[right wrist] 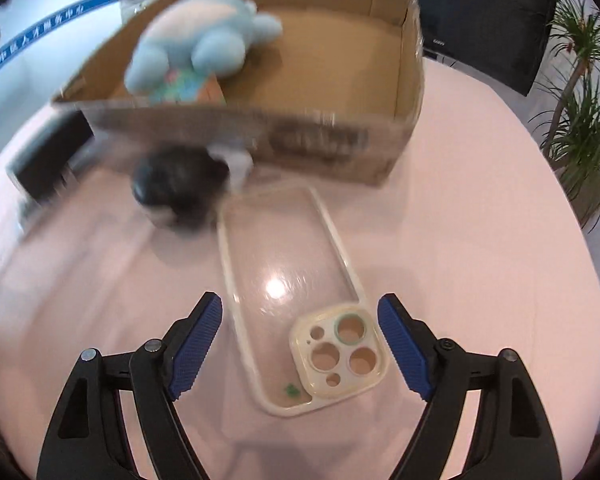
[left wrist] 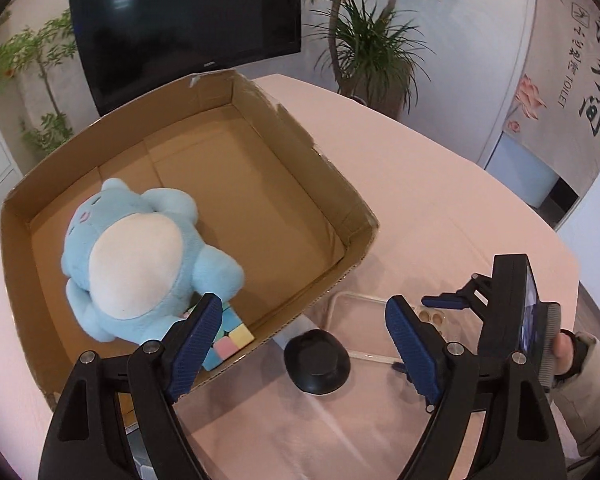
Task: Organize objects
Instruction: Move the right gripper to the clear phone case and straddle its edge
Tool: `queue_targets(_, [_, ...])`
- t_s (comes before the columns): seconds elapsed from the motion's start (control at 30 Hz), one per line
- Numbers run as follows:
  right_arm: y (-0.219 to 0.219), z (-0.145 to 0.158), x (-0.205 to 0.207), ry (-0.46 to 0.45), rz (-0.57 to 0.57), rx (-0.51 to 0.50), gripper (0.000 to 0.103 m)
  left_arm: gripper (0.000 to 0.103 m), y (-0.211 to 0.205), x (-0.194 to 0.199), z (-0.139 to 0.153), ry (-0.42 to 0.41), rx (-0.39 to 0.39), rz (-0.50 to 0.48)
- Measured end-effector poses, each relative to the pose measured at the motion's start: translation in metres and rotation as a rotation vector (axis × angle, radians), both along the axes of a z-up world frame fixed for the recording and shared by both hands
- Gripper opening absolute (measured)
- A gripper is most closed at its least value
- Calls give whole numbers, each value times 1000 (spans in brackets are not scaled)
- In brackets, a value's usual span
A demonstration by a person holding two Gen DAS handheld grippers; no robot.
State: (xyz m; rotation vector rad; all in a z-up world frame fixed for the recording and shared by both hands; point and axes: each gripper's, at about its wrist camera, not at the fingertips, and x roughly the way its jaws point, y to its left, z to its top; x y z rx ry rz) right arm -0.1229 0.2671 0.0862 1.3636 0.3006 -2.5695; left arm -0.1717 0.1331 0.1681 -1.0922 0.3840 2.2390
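While we read the frames:
Curtain point(left wrist: 572, 80): we read "TOILET", upper right.
Phone case point(right wrist: 296, 312): clear, glossy, cream-rimmed.
Box point(left wrist: 340, 184): corrugated cardboard.
Left gripper point(left wrist: 304, 344): wide apart, empty.
Right gripper point(right wrist: 300, 344): wide apart, astride the case, not pressing.

Box point(left wrist: 332, 196) right half free; plush point(left wrist: 140, 256) fills left; black knob point(left wrist: 317, 360) crowds phone case point(right wrist: 292, 320).

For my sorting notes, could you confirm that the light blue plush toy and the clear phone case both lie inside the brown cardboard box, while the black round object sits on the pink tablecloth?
Not quite: only the light blue plush toy lies inside the brown cardboard box. The clear phone case lies outside it on the pink tablecloth, as the right wrist view shows. The black round object does sit on the cloth.
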Motion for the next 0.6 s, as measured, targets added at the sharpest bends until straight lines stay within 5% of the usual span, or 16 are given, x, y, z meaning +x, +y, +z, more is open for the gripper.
queue_targets(0.13, [2, 3, 18, 7, 14, -4, 73, 84, 6, 8, 2, 16, -18, -20])
queue_targets(0.17, [0, 5, 31, 21, 26, 6, 47, 84, 9, 13, 4, 26, -16, -34])
queue_targets(0.2, [-2, 7, 45, 27, 31, 13, 36, 84, 10, 17, 5, 34, -18, -45])
queue_targets(0.33, [-4, 1, 103, -43, 35, -31, 35, 84, 22, 40, 15, 73, -13, -108])
queue_targets(0.37, [-5, -3, 114, -32, 34, -11, 37, 84, 24, 46, 15, 72, -3, -113])
queue_targets(0.43, [-7, 2, 130, 45, 10, -2, 60, 84, 21, 57, 4, 19, 1, -107])
queue_targets(0.47, [-6, 10, 131, 83, 2, -21, 87, 84, 18, 63, -3, 7, -13, -96])
queue_targets(0.5, [-1, 20, 130, 129, 1, -50, 97, 84, 13, 70, -12, -3, -30, -71])
queue_targets(0.6, [8, 35, 99, 167, 19, -77, 98, 84, -13, 93, -39, -66, -48, -6])
